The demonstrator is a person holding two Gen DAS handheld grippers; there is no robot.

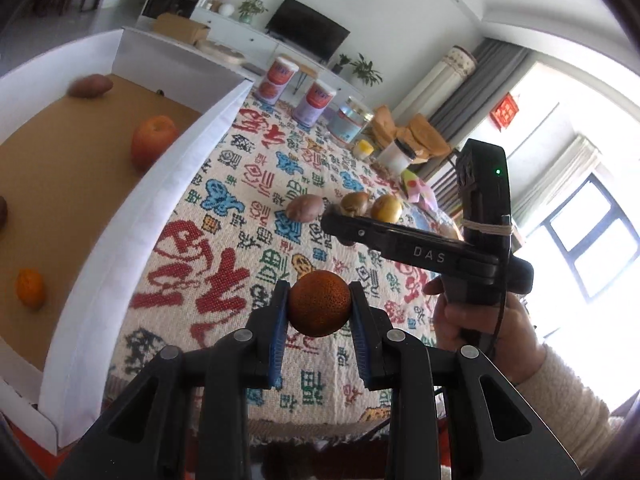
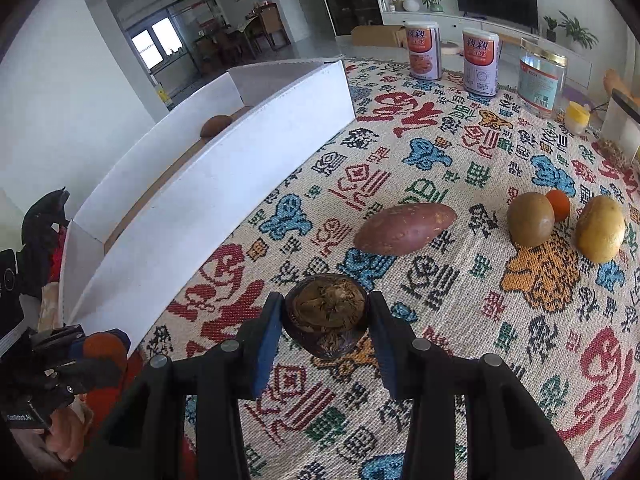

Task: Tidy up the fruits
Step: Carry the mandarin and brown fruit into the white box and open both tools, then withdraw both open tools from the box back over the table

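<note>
Above the patterned surface (image 2: 440, 184), the left gripper (image 1: 320, 304) clamps a rough orange fruit (image 1: 320, 303) while the right gripper (image 2: 326, 316) squeezes a dark brown fruit (image 2: 326, 314).

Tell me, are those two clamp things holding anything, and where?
Left hand-held gripper pinches a round, rough orange-brown fruit by its sides; right hand-held gripper clamps a dark, wrinkled brown fruit likewise.

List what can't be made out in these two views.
- White box, right wrist view: its near wall hides most of the inside.
- Dark item, left wrist view: cut off by the left frame edge.
- Brown item at the box's far end, left wrist view: blurred.
</note>
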